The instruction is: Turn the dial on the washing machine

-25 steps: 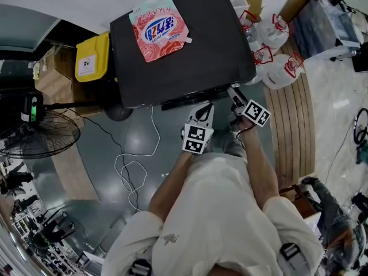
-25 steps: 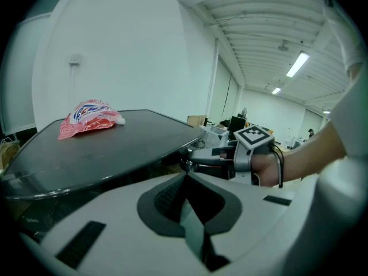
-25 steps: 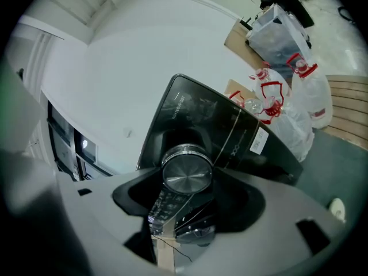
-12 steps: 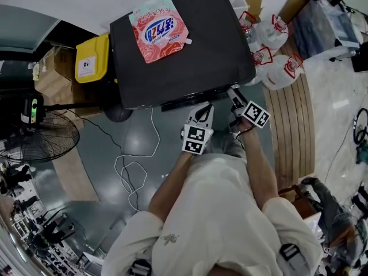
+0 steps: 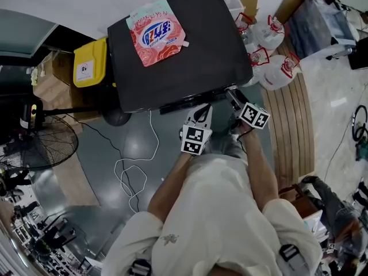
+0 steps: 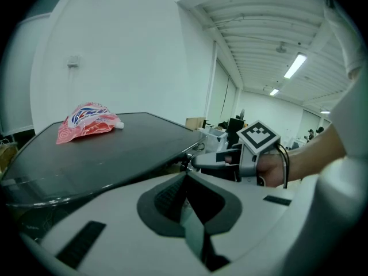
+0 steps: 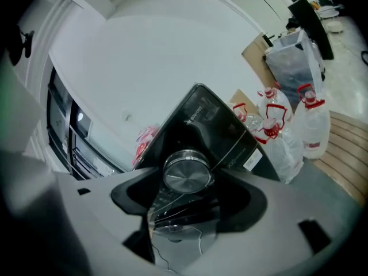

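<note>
Head view first: the black washing machine [image 5: 184, 56] has a pink detergent pouch [image 5: 156, 32] lying on its lid, and both tools are up against its front edge. The left tool [image 5: 201, 111] is just below the control strip and the right tool [image 5: 232, 95] is beside it near the corner. You can't see the dial from up here because the lid's lip hides it. In the left gripper view, the left tool [image 6: 185, 180] has its jaws together with nothing in them. It's parked just under the lid edge, with the right tool [image 6: 198, 161] poking in from the right. The right gripper view is the useful one. The shiny round dial [image 7: 187, 175] sits square between the right tool's jaws, which have just been opening and now stand wide. As far as I can tell the pads are off the rim, so it's not gripping anything right now. My guess is it's between turns, or just finished one. What could go wrong is a re-grip on that slick metal rim. If the tool closes a bit off-centre or not far enough in, the pads would likely skate around it without turning it, or catch the panel behind. The idle left tool sits close enough that a wrist roll might knock it.
</note>
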Motion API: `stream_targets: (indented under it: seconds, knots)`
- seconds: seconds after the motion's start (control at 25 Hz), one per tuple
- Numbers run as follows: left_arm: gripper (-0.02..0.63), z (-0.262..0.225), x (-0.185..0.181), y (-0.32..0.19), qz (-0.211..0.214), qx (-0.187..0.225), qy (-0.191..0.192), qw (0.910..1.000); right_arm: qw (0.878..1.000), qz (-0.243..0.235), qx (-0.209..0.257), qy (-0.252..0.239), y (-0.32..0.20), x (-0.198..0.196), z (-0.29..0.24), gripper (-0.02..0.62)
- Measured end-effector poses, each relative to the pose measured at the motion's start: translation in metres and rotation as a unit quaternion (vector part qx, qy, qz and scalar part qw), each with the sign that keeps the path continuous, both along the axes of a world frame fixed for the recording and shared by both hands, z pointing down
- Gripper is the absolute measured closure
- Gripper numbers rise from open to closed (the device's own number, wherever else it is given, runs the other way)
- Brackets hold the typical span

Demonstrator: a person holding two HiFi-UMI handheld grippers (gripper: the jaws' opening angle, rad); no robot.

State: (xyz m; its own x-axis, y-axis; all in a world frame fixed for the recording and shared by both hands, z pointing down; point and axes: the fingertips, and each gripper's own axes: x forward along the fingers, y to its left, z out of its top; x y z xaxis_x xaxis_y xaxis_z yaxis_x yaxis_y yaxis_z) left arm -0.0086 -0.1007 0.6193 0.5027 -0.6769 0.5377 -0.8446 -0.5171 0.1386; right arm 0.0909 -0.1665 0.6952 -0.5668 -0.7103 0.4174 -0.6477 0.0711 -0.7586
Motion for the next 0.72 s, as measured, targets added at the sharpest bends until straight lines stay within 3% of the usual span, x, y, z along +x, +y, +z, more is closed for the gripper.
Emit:
stream_targets:
  seconds: [0.44,0.72]
  knots:
    - [0.594,-0.016,-0.005,-0.011,-0.004,0.023,0.020,0.9995,0.990,-0.033,0.089,0.105,0.000,0.014,-0.057,0.327]
    - [0.594,-0.046,-0.007,-0.023,-0.006,0.049,0.043,0.9979,0.975,-0.050,0.153,0.155,0.001,0.012,-0.107,0.331]
